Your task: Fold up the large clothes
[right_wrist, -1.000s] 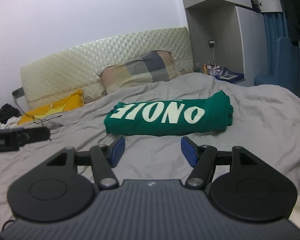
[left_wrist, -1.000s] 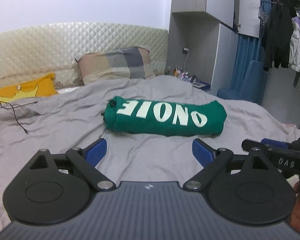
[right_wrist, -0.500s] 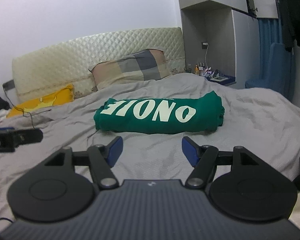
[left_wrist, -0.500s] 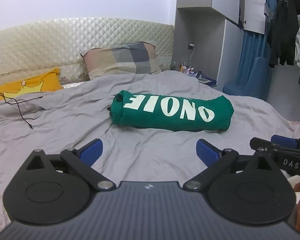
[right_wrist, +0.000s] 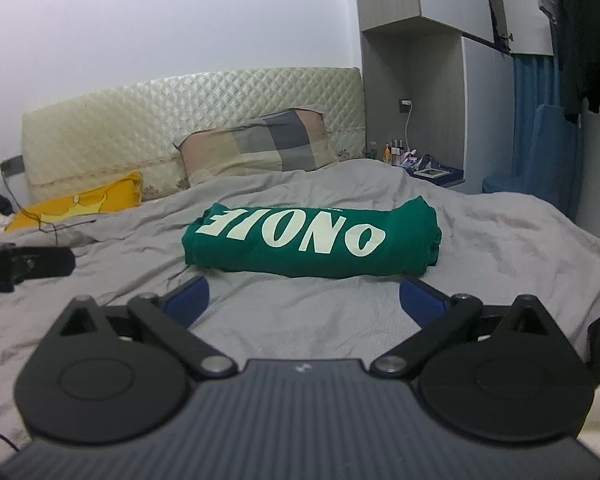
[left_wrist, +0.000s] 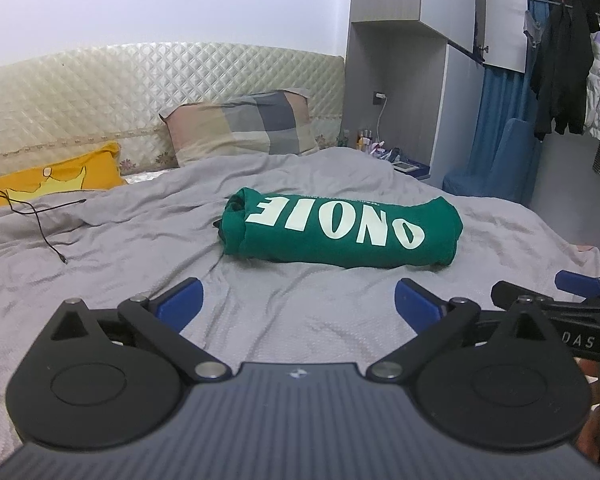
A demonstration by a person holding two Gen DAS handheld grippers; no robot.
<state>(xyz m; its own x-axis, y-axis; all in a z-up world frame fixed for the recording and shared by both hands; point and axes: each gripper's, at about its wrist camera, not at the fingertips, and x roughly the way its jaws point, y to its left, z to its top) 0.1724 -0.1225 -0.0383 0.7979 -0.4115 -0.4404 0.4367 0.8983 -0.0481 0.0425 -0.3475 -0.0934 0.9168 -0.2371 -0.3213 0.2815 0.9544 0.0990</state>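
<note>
Jaws of my left gripper (left_wrist: 298, 300) stand wide apart, empty; my right gripper (right_wrist: 304, 298) is opening its jaws, nothing between them. One green sweatshirt (left_wrist: 342, 232), already a folded bundle, lies on the grey bed (left_wrist: 100, 248) beyond both, long axis left to right. Neither gripper looks clearly nearer. I count two pillows: one checked (left_wrist: 240, 126), one yellow (left_wrist: 56, 178).
</note>
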